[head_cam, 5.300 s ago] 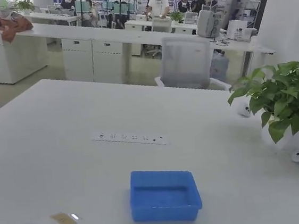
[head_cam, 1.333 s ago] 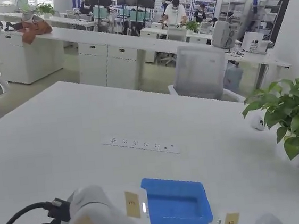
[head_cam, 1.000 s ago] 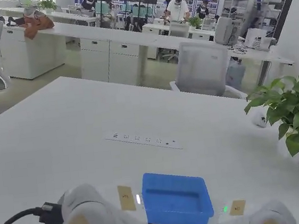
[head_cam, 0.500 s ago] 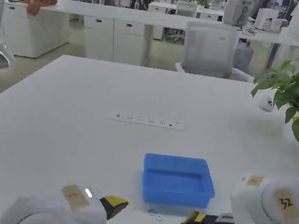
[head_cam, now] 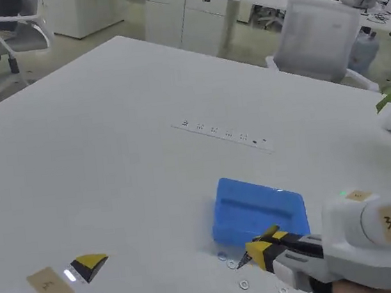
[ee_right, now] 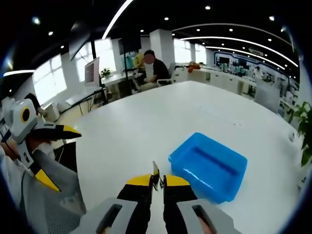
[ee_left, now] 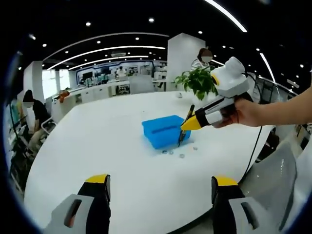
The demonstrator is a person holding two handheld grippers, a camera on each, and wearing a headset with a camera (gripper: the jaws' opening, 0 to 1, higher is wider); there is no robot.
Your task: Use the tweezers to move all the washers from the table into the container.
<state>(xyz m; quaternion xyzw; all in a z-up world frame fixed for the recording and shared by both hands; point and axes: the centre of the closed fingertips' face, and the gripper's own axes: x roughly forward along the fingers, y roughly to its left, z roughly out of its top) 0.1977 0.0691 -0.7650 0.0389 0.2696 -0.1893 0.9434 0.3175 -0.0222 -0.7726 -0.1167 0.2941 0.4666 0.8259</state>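
The washers (head_cam: 244,284) are small, thin, pale rings. They lie flat and scattered on the white surface (head_cam: 113,162), just beside the blue container (head_cam: 258,208) on its near side. I judge them light, stiff and slippery, apt to skid or flick away. They are best pinched across the rim, or with one tip through the hole. The right hand-held gripper (ee_right: 157,181) is clenched on the tweezers (ee_right: 155,170), whose tips point down close to the nearest washers; I cannot tell whether they touch. The left hand-held gripper (ee_left: 159,181) hangs released, jaws wide apart, well apart from the washers.
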